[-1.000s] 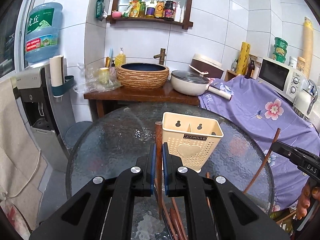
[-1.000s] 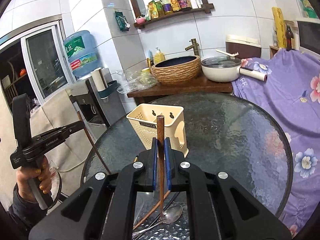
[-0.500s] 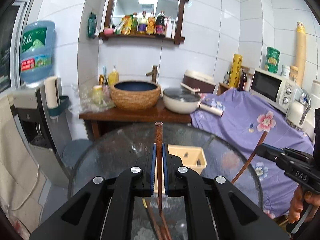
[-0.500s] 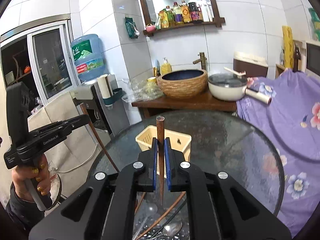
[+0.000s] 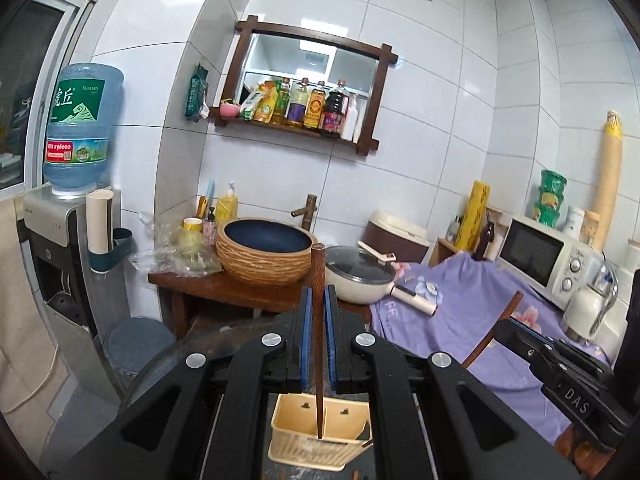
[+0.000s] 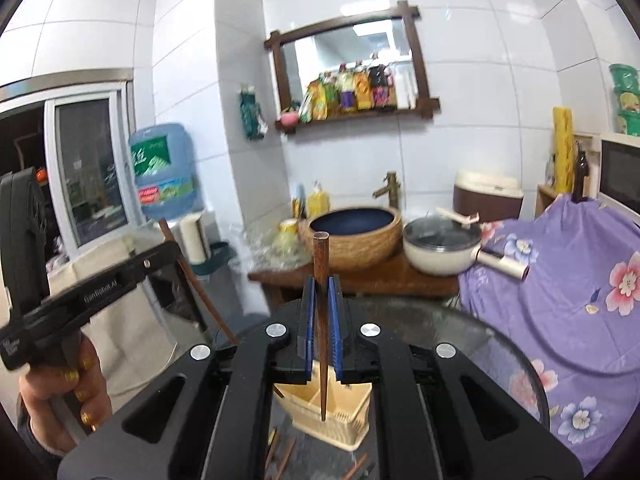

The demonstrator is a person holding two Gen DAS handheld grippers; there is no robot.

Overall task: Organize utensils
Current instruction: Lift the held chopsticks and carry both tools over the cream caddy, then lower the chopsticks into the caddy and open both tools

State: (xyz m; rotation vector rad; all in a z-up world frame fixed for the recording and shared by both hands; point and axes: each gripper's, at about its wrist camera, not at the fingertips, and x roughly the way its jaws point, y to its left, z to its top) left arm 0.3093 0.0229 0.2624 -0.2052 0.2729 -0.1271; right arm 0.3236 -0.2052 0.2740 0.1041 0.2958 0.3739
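Note:
My left gripper [image 5: 318, 300] is shut on a dark wooden chopstick [image 5: 319, 276] held upright, its thin tip over the open top of the cream utensil basket [image 5: 316, 446] below. My right gripper [image 6: 321, 292] is shut on a second wooden chopstick [image 6: 320, 264], also upright, its tip over the same basket [image 6: 336, 412]. The right gripper also shows in the left wrist view [image 5: 560, 368] at the right, and the left gripper shows in the right wrist view [image 6: 80, 292] at the left. Loose chopsticks [image 6: 280, 456] lie on the glass table beside the basket.
The round glass table [image 6: 480, 344] carries the basket. Behind it a wooden stand holds a woven basin [image 5: 264, 252] and a lidded pan [image 5: 360, 276]. A purple flowered cloth [image 5: 472, 304] and a microwave [image 5: 540, 256] are at the right, a water dispenser [image 5: 60, 240] at the left.
Both grippers have risen well above the table with their chopsticks and moved over the basket, which now sits low in both views beneath the chopstick tips.

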